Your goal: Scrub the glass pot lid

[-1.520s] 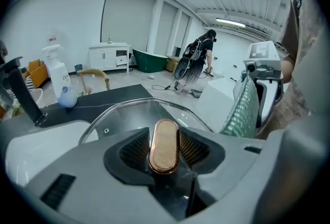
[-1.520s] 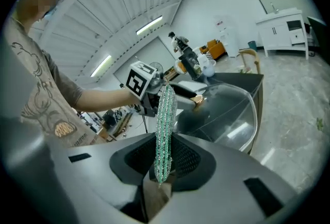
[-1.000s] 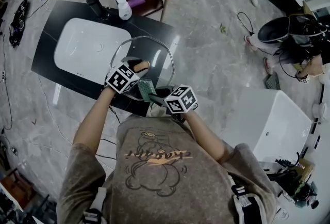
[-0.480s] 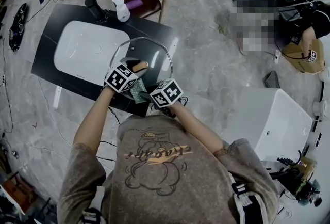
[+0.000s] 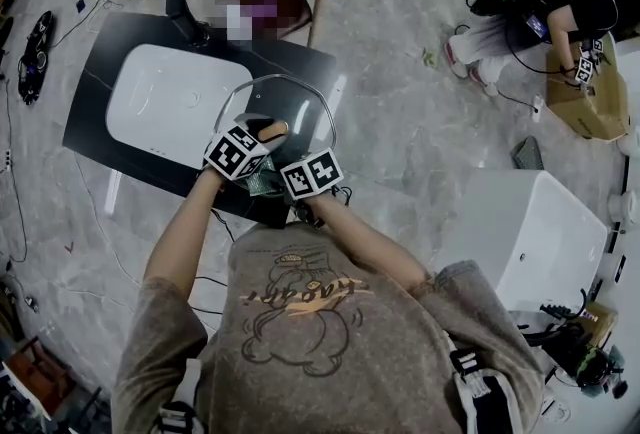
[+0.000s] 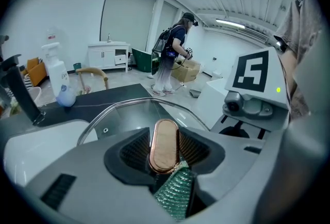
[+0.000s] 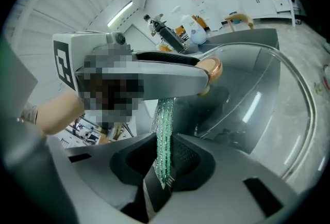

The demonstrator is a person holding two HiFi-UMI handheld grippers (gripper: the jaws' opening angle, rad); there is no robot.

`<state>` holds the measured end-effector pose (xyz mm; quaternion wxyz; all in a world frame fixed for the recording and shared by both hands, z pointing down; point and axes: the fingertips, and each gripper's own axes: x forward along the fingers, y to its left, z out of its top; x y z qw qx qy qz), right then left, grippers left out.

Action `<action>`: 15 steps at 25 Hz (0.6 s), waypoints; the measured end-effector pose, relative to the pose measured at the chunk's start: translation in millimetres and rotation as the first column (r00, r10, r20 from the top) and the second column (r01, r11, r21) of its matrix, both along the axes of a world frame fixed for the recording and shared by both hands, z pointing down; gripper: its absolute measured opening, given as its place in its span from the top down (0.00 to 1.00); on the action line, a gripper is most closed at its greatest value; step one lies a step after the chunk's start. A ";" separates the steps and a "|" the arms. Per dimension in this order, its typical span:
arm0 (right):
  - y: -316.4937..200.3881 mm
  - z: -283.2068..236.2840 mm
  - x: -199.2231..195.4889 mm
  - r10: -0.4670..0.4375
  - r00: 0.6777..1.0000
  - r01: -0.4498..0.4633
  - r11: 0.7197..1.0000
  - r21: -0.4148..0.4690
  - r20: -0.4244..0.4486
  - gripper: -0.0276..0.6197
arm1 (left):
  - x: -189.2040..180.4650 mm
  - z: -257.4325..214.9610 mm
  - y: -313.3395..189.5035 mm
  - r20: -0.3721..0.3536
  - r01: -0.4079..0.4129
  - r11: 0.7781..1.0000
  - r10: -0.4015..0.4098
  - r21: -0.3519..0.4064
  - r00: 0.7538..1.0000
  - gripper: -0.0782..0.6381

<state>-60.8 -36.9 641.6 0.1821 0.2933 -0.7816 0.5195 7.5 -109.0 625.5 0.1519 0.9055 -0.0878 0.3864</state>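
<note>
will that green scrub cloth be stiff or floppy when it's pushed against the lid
Probably floppy: the green scrub cloth is a thin mesh sheet, pinched edge-on in the right gripper. Likely very light, being so thin. Its bumpy weave should drag rather than slip on the glass lid, though whether the glass is wet can't be told.

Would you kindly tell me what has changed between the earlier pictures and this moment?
The right gripper, shut on the green scrub cloth, has moved left in the head view, up beside the left gripper, bringing the cloth near the lid knob. The left gripper stays clamped on that knob, and the glass lid has not shifted.
</note>
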 end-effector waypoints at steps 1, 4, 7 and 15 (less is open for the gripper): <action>-0.1 -0.1 0.7 0.009 1.000 -0.009 1.000 -0.005 0.002 0.82 | 0.3 -0.3 0.1 0.001 -0.001 1.000 0.001 0.000 1.000 0.64; -0.1 0.0 1.7 0.035 0.999 -0.035 0.999 -0.027 0.012 0.82 | 0.6 -0.6 0.2 0.001 -0.003 1.000 0.003 0.000 1.000 0.64; 3.0 1.2 3.5 0.049 0.999 -0.048 0.998 -0.043 0.017 0.82 | 0.8 -0.2 0.9 -0.001 -0.003 1.000 0.003 -0.001 1.000 0.64; 7.8 2.5 11.8 0.056 0.998 -0.056 0.997 -0.044 -0.002 0.82 | 2.5 0.7 1.4 0.003 -0.003 1.000 0.003 0.004 1.000 0.64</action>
